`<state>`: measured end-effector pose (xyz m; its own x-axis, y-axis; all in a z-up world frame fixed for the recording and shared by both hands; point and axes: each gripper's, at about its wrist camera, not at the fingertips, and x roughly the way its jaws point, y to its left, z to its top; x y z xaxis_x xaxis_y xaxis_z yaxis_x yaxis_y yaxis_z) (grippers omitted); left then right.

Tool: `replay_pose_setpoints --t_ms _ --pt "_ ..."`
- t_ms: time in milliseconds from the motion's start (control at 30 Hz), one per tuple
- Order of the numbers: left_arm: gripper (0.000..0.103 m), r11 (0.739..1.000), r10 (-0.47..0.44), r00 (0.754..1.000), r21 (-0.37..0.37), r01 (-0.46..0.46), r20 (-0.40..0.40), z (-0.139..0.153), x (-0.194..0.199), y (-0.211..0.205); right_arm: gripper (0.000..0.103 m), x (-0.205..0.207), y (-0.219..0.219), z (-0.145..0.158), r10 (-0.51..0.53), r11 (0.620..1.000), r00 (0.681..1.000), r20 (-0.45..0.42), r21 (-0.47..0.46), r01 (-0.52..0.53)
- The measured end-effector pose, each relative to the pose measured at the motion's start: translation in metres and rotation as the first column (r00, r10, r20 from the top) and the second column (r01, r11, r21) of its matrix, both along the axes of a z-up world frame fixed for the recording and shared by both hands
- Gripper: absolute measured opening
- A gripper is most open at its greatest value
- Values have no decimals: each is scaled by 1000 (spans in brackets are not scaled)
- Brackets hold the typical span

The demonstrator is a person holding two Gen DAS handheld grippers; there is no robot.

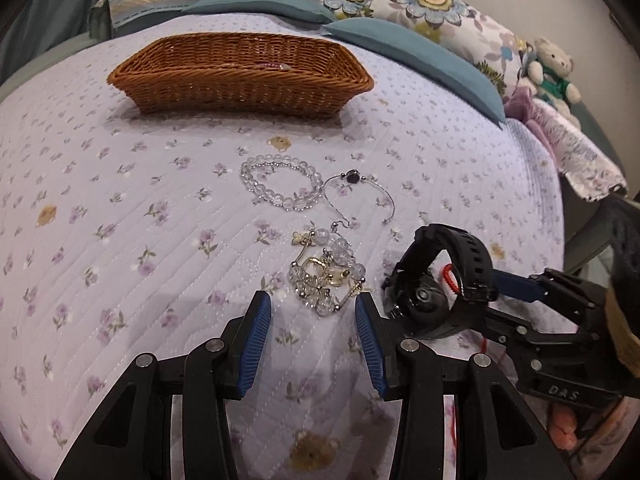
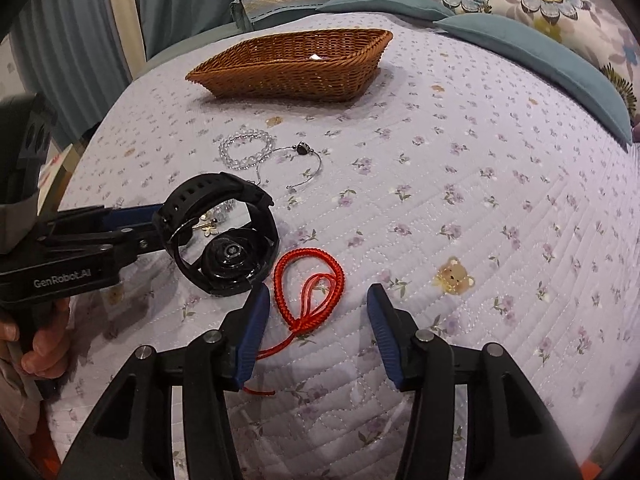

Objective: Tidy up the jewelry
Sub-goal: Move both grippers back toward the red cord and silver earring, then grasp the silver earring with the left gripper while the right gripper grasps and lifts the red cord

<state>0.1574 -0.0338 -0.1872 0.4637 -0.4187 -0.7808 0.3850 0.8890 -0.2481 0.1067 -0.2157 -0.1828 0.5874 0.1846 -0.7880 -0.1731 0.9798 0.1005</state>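
A brown wicker basket (image 1: 240, 76) stands at the far side of the quilted bed; it also shows in the right wrist view (image 2: 296, 64). A clear bead bracelet (image 1: 280, 182), a thin silver bangle with a dark bead (image 1: 358, 196) and a tangle of gold and crystal jewelry (image 1: 326, 276) lie on the quilt. My left gripper (image 1: 312, 320) is open, just short of the tangle. A black watch (image 2: 224, 232) lies on its side beside a red cord bracelet (image 2: 308, 288). My right gripper (image 2: 316, 320) is open around the red cord.
Teal and floral pillows (image 1: 400, 8) line the far edge of the bed. A teddy bear (image 1: 554, 70) sits at the far right. The bed edge drops off at the right (image 1: 580, 184). Curtains (image 2: 100, 32) hang at the left.
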Motion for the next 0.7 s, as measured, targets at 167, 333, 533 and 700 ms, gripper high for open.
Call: replay_pose_setpoints --t_ms 167,333,533,700 --pt "45 999 5 1000 -38 -5 -7 0 3 5 54 1 -1 0 1 1000 1000 0 5 -1" --pt "45 998 9 1000 -54 -10 -12 0 5 7 54 1 1 -1 4 1000 1000 3 -6 -4" --pt "30 996 44 998 -80 -47 -40 -4 13 12 47 2 2 -2 -3 1000 1000 5 -21 3" --pt "17 1000 27 1000 5 -27 -7 -4 8 -3 32 1 3 -1 1 1000 1000 10 -27 -1"
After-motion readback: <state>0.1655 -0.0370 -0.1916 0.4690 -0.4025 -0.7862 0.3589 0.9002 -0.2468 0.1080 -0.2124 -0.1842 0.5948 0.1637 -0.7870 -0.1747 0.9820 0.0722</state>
